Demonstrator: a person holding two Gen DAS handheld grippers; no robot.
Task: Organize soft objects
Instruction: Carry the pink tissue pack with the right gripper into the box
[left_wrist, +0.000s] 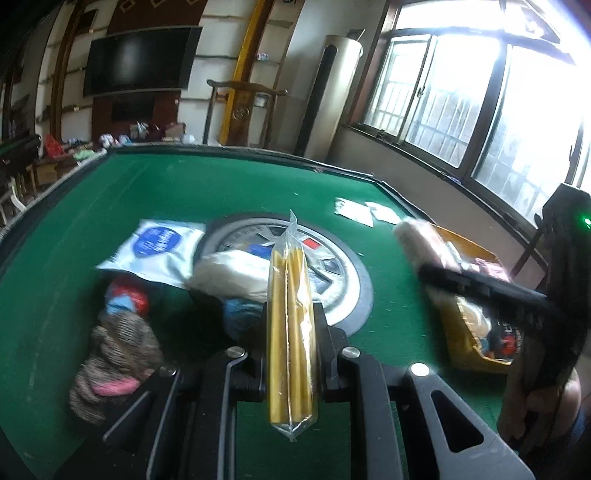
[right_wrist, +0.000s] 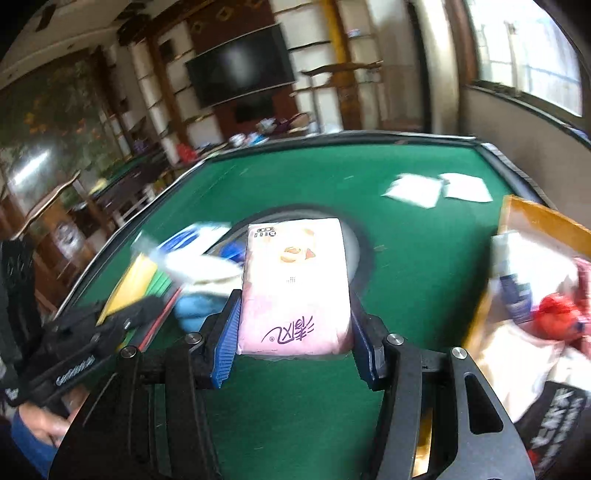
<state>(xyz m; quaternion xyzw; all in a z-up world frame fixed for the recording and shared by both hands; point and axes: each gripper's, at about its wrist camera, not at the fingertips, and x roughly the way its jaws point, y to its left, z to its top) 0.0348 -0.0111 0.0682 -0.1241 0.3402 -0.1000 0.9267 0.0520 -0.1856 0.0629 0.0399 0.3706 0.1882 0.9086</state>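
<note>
My left gripper (left_wrist: 291, 325) is shut on a clear packet of yellow sticks (left_wrist: 291, 314), held edge-up above the green table (left_wrist: 166, 192). My right gripper (right_wrist: 293, 317) is shut on a pink tissue pack (right_wrist: 295, 280) above the table centre; that pack also shows in the left wrist view (left_wrist: 417, 240), over a yellow box (left_wrist: 469, 343) at the right. The box (right_wrist: 535, 221) holds a red soft item (right_wrist: 557, 314) and white packets. Loose on the table lie a brown-pink yarn skein (left_wrist: 114, 354), a white soft bundle (left_wrist: 232, 273), a blue yarn ball (left_wrist: 240, 314) and a white-blue pouch (left_wrist: 155, 247).
A round silver hub (left_wrist: 332, 266) sits in the table's middle. Two white paper slips (left_wrist: 362, 212) lie at the far right. The table has a raised dark rim (left_wrist: 258, 151). Beyond it are a TV wall, a wooden rack and windows at the right.
</note>
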